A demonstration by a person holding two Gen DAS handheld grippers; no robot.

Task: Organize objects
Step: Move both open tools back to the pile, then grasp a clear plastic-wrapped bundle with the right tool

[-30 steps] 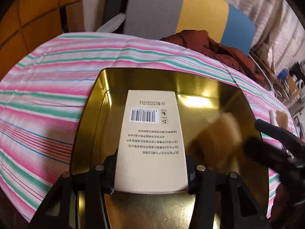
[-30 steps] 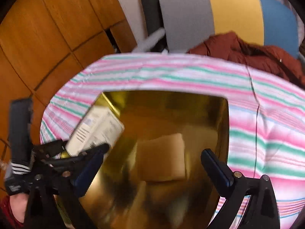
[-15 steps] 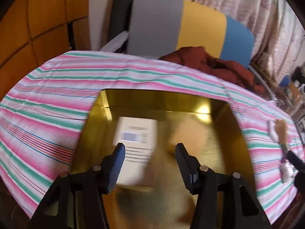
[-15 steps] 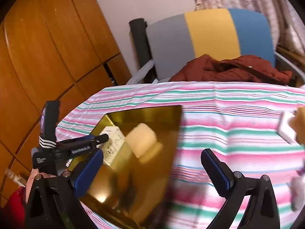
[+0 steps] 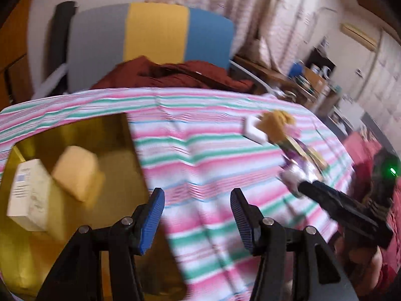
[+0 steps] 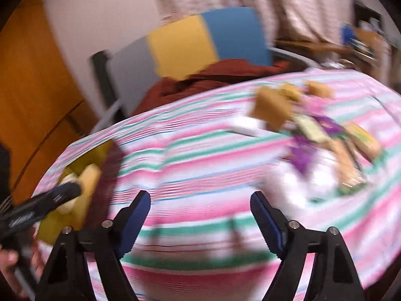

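Over striped pink-green tablecloth [image 5: 200,165]:
Left gripper [image 5: 198,215]: spread, empty.
Right gripper [image 6: 200,220]: closing, empty.
Gold metal tray [image 5: 75,130]: holds cream cardboard box [image 5: 27,195], tan block [image 5: 75,173].

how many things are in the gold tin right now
2: a white printed box against the gold tin's left side and a tan packet beside it toward the middle. The blurred near corner could hide more.

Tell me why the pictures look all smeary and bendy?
Right wrist view: heavy motion blur smears the snack packets and striped tablecloth. Left wrist view: milder blur, the gold tray glints. Both: fisheye lens curves the table edge and darkens the corners.
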